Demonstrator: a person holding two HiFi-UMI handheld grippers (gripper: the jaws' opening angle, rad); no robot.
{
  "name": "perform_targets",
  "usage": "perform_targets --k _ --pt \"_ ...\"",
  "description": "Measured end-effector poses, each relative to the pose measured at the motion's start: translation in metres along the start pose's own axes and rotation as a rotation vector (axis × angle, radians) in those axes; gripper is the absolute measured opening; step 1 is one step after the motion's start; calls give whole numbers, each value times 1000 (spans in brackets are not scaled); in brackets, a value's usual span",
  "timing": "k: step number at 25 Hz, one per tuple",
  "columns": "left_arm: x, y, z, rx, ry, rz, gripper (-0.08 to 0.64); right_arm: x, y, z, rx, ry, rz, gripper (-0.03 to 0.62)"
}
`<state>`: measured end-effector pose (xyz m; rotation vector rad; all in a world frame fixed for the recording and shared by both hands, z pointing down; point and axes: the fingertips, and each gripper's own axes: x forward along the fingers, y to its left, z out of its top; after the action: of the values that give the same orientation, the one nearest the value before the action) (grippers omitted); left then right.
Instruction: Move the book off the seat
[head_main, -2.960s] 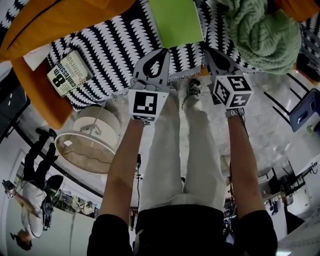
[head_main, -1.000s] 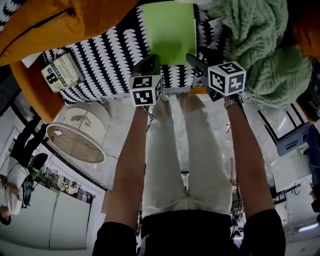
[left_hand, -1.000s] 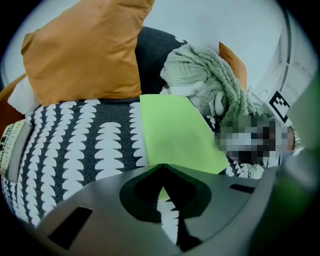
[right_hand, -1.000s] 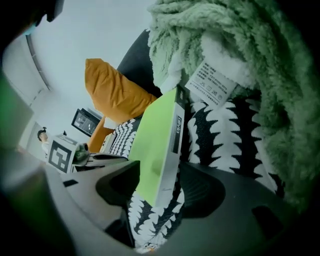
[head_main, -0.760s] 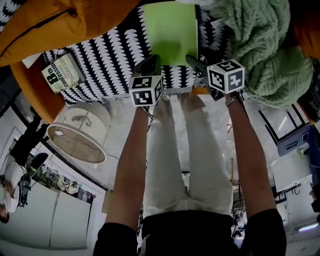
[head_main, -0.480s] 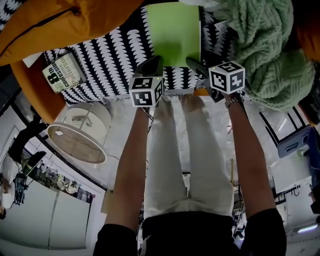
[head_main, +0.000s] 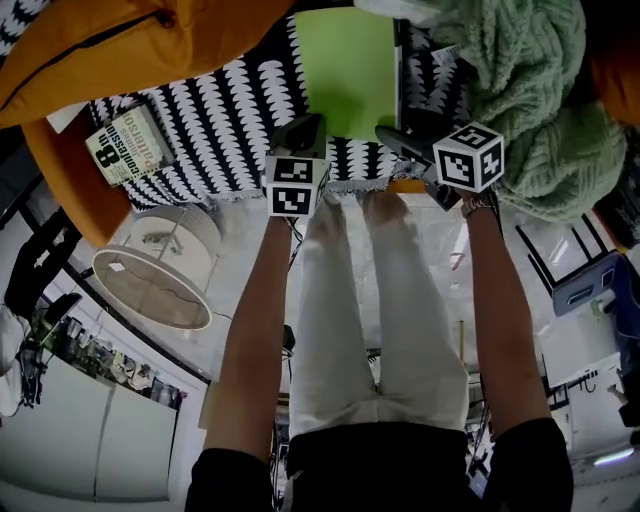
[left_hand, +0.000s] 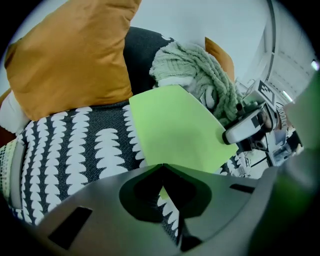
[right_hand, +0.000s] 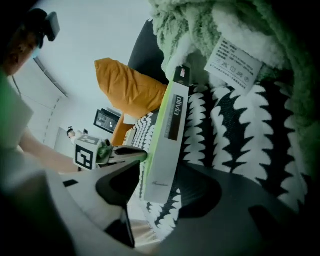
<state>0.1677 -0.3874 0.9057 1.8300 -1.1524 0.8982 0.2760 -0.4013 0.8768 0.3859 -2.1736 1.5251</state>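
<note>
The black-and-white patterned seat (head_main: 220, 110) fills the far half of my head view. An orange cushion (head_main: 120, 40) sits at far left and a green knitted blanket (head_main: 520, 90) at far right. The green book (head_main: 346, 65) lies flat in the middle of the seat, between the two. I judge that none of the move is done: the book has yet to be gripped, lifted and carried clear. A smaller printed booklet (head_main: 127, 145) lies near the seat's left edge, well apart from the book.

Both tools are at the book's near edge. My left gripper (head_main: 304, 124) is at the near-left corner with its jaws together, the tips meeting right at the edge. I judge it holds nothing. My right gripper (head_main: 392, 136) is at the near-right corner with its jaws apart and the book's corner between them. One jaw is on the cover side and one on the seat side, and I see no squeeze yet.

The head view gives only the flat green cover and where it lies. The right gripper view alone shows the pale printed spine, the book's thickness, and a care label on the blanket just beyond. The left gripper view adds a sliver of green in the slit below its tips.
</note>
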Motion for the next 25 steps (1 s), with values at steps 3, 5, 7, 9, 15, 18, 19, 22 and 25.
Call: perform_targets --k 3,5,7,9,15,18,19,22,25 --pt "-4 6 -4 -29 -10 14 11 16 28 -2 -1 59 121 228" --pt "-4 9 -4 -51 -13 20 11 29 40 1 -73 84 105 219" --pt "-4 11 -4 -49 -12 24 11 34 45 7 -68 63 76 222" --pt "-5 12 -3 -45 -11 15 11 33 42 9 -40 36 6 217" --pt "-15 3 3 -73 -69 -31 11 31 36 8 36 -19 -90 174" --pt "-31 -4 13 -108 -153 -64 11 30 38 8 51 -48 -91 166" --pt "-37 -6 17 -120 -177 -72 11 29 39 9 58 -57 -91 163" --pt "-56 -9 30 -154 -238 -85 11 25 44 11 60 -77 -100 157" --pt "-74 -10 40 -175 -291 -86 11 20 50 11 69 -87 -97 155"
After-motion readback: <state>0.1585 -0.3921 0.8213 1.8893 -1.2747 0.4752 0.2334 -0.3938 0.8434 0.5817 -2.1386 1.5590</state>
